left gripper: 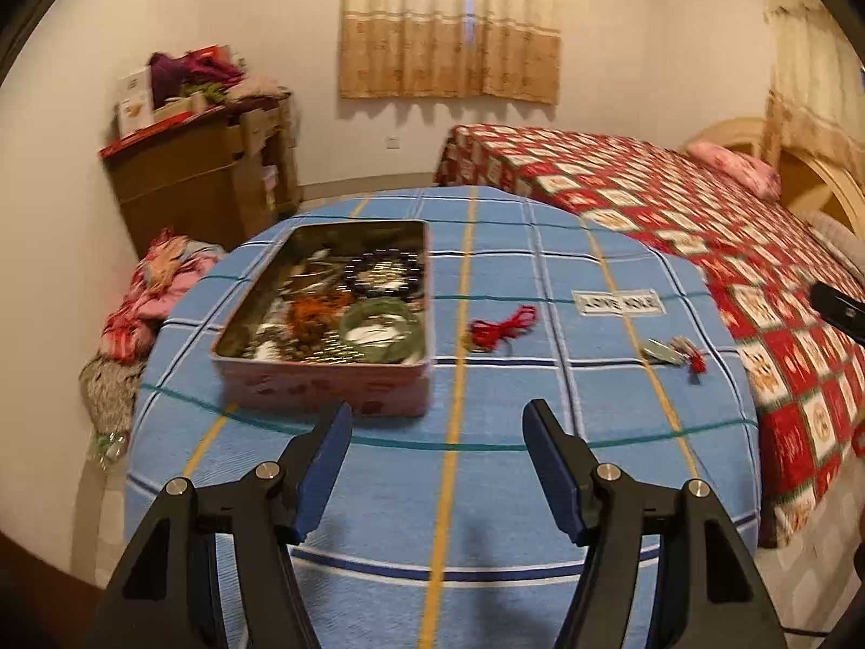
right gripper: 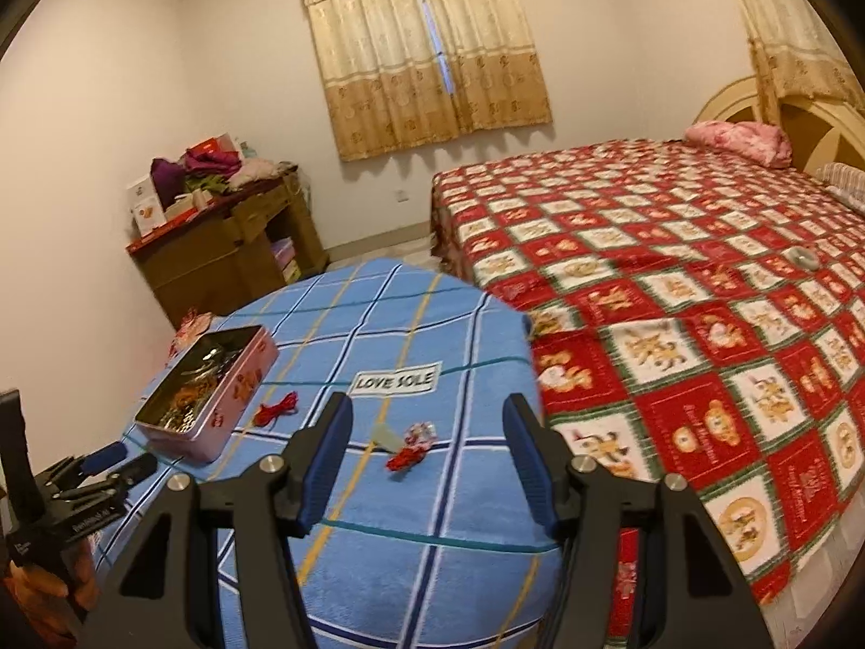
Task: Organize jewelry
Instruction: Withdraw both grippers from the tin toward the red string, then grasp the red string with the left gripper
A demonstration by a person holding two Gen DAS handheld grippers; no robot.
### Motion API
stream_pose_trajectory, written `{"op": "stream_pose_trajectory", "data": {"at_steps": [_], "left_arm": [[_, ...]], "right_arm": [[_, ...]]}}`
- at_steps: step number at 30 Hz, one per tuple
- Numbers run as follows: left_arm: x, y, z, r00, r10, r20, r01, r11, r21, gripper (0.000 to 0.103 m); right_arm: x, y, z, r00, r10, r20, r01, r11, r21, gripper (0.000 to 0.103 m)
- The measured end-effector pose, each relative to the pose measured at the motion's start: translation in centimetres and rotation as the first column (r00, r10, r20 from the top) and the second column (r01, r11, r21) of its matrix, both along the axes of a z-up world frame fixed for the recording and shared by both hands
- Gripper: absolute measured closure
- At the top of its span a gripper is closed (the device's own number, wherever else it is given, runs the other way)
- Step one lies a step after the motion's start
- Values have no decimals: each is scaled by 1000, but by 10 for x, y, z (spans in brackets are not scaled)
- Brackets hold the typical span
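A pink tin box [left gripper: 324,395] [right gripper: 227,405] full of mixed jewelry, with a green bangle [left gripper: 381,327] near its front, sits on the blue plaid cloth [left gripper: 486,497] [right gripper: 432,584]. Right of it lies a red cord [left gripper: 503,327] [right gripper: 277,408]. Further right lies a small trinket with a red tassel [left gripper: 673,351] [right gripper: 411,446]. My left gripper [left gripper: 438,422] hovers open in front of the box, holding nothing. My right gripper [right gripper: 427,416] is open and empty above the cloth, with the trinket seen between its fingers but beyond them. The left gripper [right gripper: 116,462] also shows at that view's lower left.
A bed with a red checked cover [left gripper: 703,227] [right gripper: 703,324] borders the blue cloth on the right, with a pink pillow [right gripper: 740,140] at its head. A small round object [right gripper: 803,257] lies on the cover. A cluttered wooden cabinet [left gripper: 211,173] [right gripper: 227,249] stands by the far wall. Bundled clothes [left gripper: 157,286] lie left.
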State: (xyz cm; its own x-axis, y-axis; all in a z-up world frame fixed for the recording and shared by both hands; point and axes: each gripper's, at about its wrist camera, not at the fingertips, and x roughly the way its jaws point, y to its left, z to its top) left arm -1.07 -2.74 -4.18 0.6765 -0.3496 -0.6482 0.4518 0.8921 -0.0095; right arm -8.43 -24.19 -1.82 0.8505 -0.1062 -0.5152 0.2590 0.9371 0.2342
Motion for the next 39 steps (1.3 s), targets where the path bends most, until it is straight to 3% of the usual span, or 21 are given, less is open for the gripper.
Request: {"op": "stream_pose_trajectory", "data": {"at_steps": [3,4,10,15,22,24,29,31,34,35,36,39], "left_arm": [[2,-15,5,997,-72,10,72,997,14,37],[5,-24,7,995,-102,14,102,994,27,37],[34,-74,9,976,-216,23,214,973,91,37],[75,-99,-9,976,-200,-85,209,971,120,37],[101,-119,-35,976,-181,-125,201,964,174,39],[106,-121,-40,974,-176,-146,200,964,177,48],[119,-122,-57,966,-147,-213,186,967,173,57],[121,-119,-57,964,-154,-219,185,974,132,58],[121,-116,-56,965,-160,-209,186,977,108,80],[121,-114,-56,963,-161,-215,183,979,90,96],[123,-110,-55,957,-167,-236,184,982,52,103],[123,-102,-55,942,-185,-280,178,983,-52,103]], "right_arm": [[7,7,-5,999,40,-10,-40,999,0,65],[8,8,-7,999,46,-15,-46,999,1,67],[8,0,-11,1000,29,-11,-29,999,23,67],[8,-16,-15,1000,6,-19,-5,999,48,67],[18,-30,-22,999,0,-39,3,996,86,67],[21,-33,-25,999,3,-42,1,995,97,67],[26,-35,-28,999,6,-46,0,994,114,68],[26,-35,-28,999,6,-48,0,993,114,68],[25,-36,-29,999,2,-50,4,993,115,67],[25,-36,-29,999,0,-51,6,993,118,68],[24,-36,-29,999,-2,-50,8,993,119,68],[24,-37,-28,999,-6,-48,12,993,121,68]]}}
